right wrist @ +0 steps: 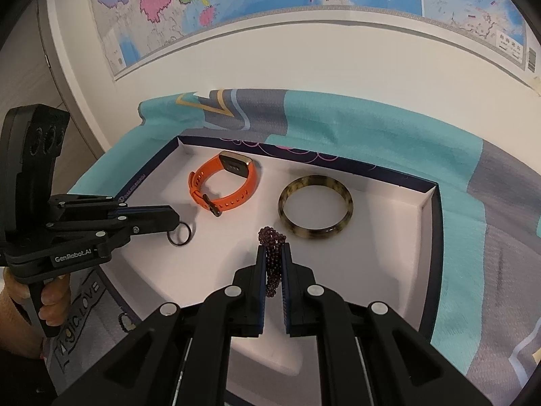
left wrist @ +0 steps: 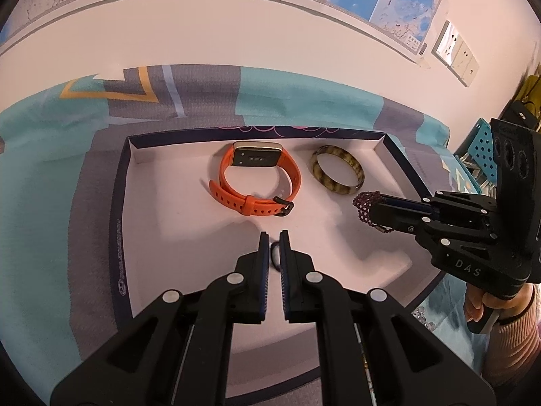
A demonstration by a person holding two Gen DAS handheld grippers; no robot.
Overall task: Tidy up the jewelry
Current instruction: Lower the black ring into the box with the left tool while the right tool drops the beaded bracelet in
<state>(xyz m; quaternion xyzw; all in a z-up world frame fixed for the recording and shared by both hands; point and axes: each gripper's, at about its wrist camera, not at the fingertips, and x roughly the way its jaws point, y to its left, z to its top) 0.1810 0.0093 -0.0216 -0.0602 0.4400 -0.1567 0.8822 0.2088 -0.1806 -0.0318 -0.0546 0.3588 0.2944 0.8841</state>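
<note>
A shallow white box with dark rims lies on a patterned cloth. In its far half rest an orange watch and a mottled brown bangle. My left gripper hovers over the box's near left part, shut on a thin dark ring. My right gripper hangs over the near right part, shut on a dark purple beaded bracelet that bulges past the fingertips.
The cloth covers the table up to a white wall with a map. A hand holds the right gripper's handle. Wall sockets and a blue perforated basket are at the right.
</note>
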